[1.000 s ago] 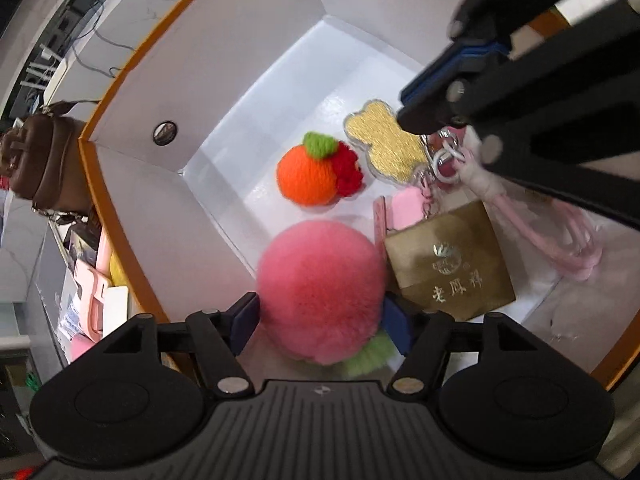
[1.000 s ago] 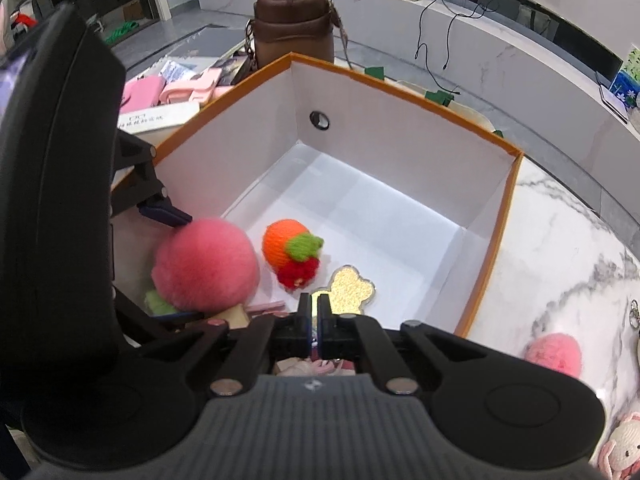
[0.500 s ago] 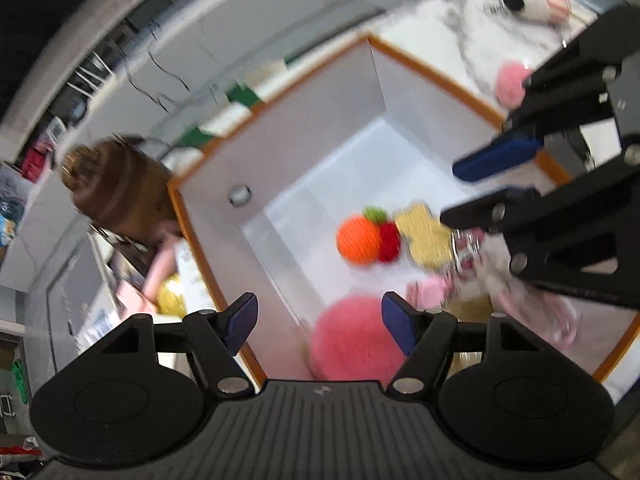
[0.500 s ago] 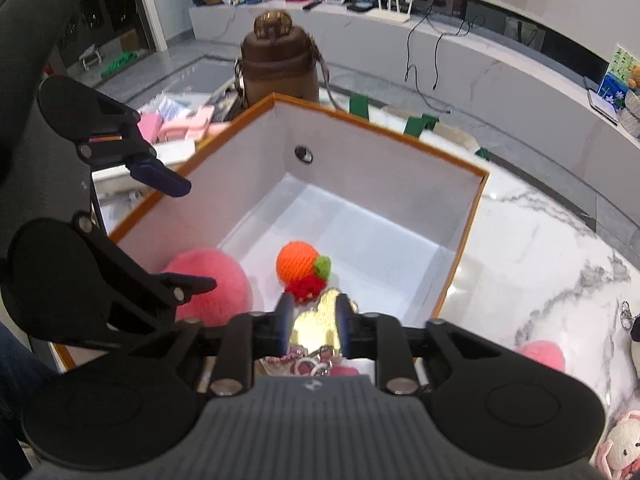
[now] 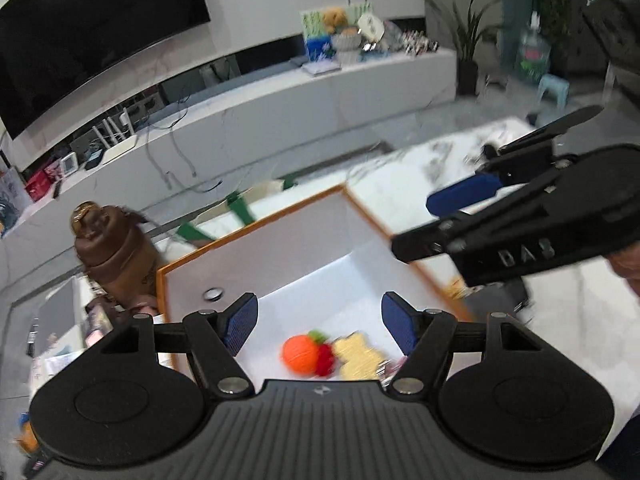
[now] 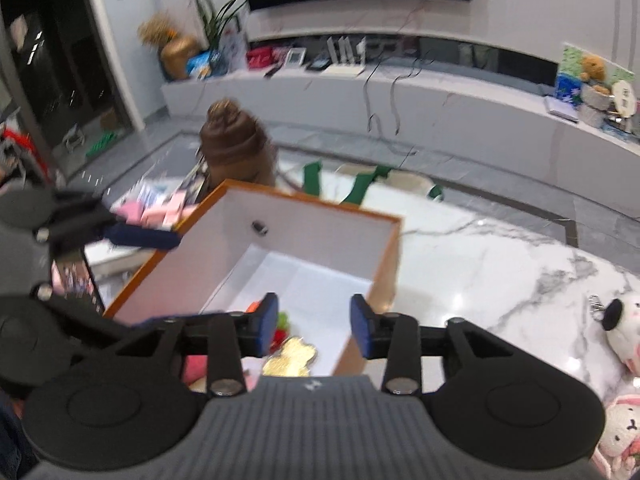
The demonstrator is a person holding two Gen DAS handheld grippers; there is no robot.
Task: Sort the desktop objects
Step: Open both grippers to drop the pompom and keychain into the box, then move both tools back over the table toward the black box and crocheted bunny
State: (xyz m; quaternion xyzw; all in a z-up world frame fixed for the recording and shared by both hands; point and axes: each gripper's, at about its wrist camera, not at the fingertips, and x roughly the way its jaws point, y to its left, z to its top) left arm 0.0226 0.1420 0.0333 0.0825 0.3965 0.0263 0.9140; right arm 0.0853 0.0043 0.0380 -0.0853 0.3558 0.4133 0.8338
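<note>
The left gripper (image 5: 318, 322) stands wide with nothing between its blue pads, and the right gripper (image 6: 313, 326) is opening, its jaws also empty above the orange-rimmed box (image 6: 390, 248). Inside the box lie the orange knitted fruit (image 5: 301, 355) and the gold bear charm (image 6: 292, 358), so this looks like the release step of a drop-off. Next would be reaching for the plush toys (image 6: 624, 330) on the marble table (image 6: 480, 264) to the right.
</note>
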